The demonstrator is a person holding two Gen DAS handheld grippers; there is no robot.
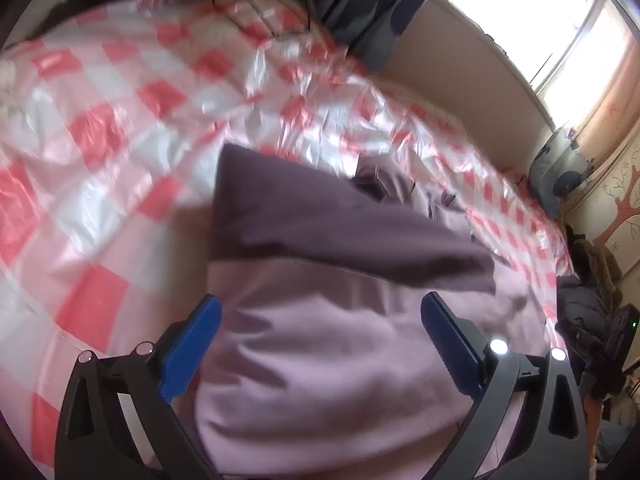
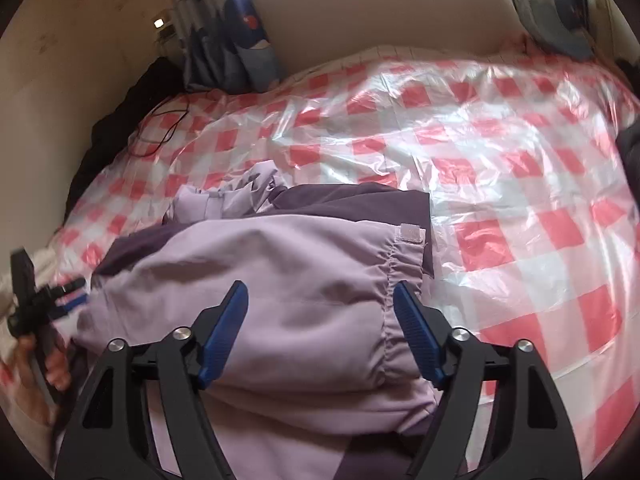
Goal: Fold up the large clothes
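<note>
Between the blue pads of the right tongs [image 2: 320,312] lies the lilac jacket [image 2: 288,280], bunched into a soft heap on the bed. Its pale outer cloth faces up, with a darker purple panel [image 2: 352,200] showing at the far side and along the near right corner. A gathered elastic cuff with a small pale tab [image 2: 410,234] sits just ahead of the right pad, and a crumpled light collar or hood rises beyond the left pad. The right tongs stand wide apart — the cloth is below and between the pads, and neither pad presses on it.

From the left wrist view the same jacket fills the space ahead of the left tongs [image 1: 320,316], its dark panel folded across the pale cloth further out. These tongs are also spread wide with nothing pinched; the picture is blurred. In the right wrist view the left tongs appear far to the left of the jacket, held by a hand [image 2: 56,364].

Under everything spreads a red-and-white checked plastic sheet [image 2: 520,208], glossy and wrinkled, covering the bed. Beyond it — well past the tongs — a dotted blue-grey curtain [image 2: 240,40] hangs by a beige wall, and a thin dark cable [image 2: 160,128] lies on the sheet's far left.
</note>
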